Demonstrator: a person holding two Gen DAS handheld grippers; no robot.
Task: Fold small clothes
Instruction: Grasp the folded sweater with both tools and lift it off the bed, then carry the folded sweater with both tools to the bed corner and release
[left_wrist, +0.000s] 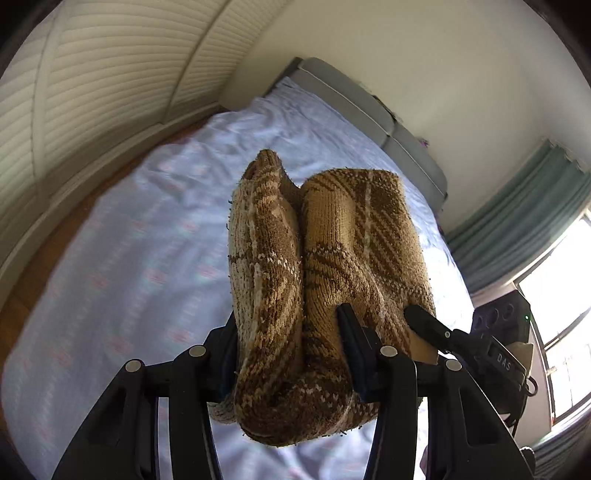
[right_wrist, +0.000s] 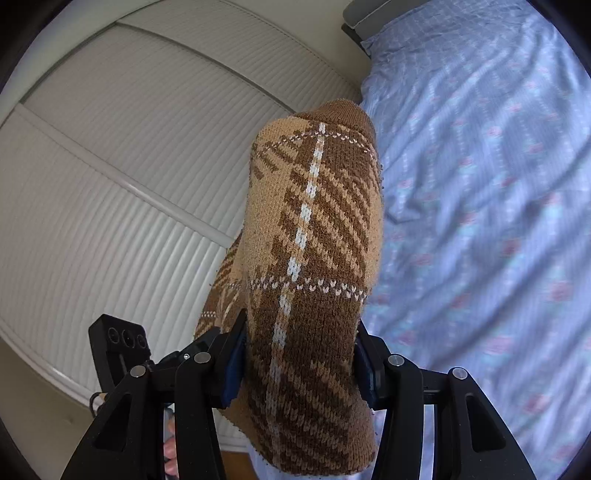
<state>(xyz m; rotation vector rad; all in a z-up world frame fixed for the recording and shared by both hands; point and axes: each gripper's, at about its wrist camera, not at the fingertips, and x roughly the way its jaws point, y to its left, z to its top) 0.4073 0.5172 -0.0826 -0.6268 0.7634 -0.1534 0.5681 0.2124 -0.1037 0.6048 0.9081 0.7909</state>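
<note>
A brown and tan checked knitted garment (left_wrist: 325, 258) hangs folded in thick layers above the bed. My left gripper (left_wrist: 291, 347) is shut on one bunched end of it, with both pads pressed into the knit. In the right wrist view the same knitted garment (right_wrist: 310, 229) rises between the pads of my right gripper (right_wrist: 301, 356), which is shut on its other end. The two grippers are side by side: a black fingertip (left_wrist: 424, 321) of the right one lies against the cloth beside my left gripper. The left gripper's body (right_wrist: 122, 343) shows at the lower left of the right wrist view.
Below lies a bed with a pale blue flowered sheet (left_wrist: 140, 229) and a grey headboard (left_wrist: 369, 110). White slatted wardrobe doors (right_wrist: 110, 184) run along one side, past a strip of wooden floor (left_wrist: 33, 273). A window with a green curtain (left_wrist: 517, 210) is at the right. A person's hand (right_wrist: 170, 456) shows low down.
</note>
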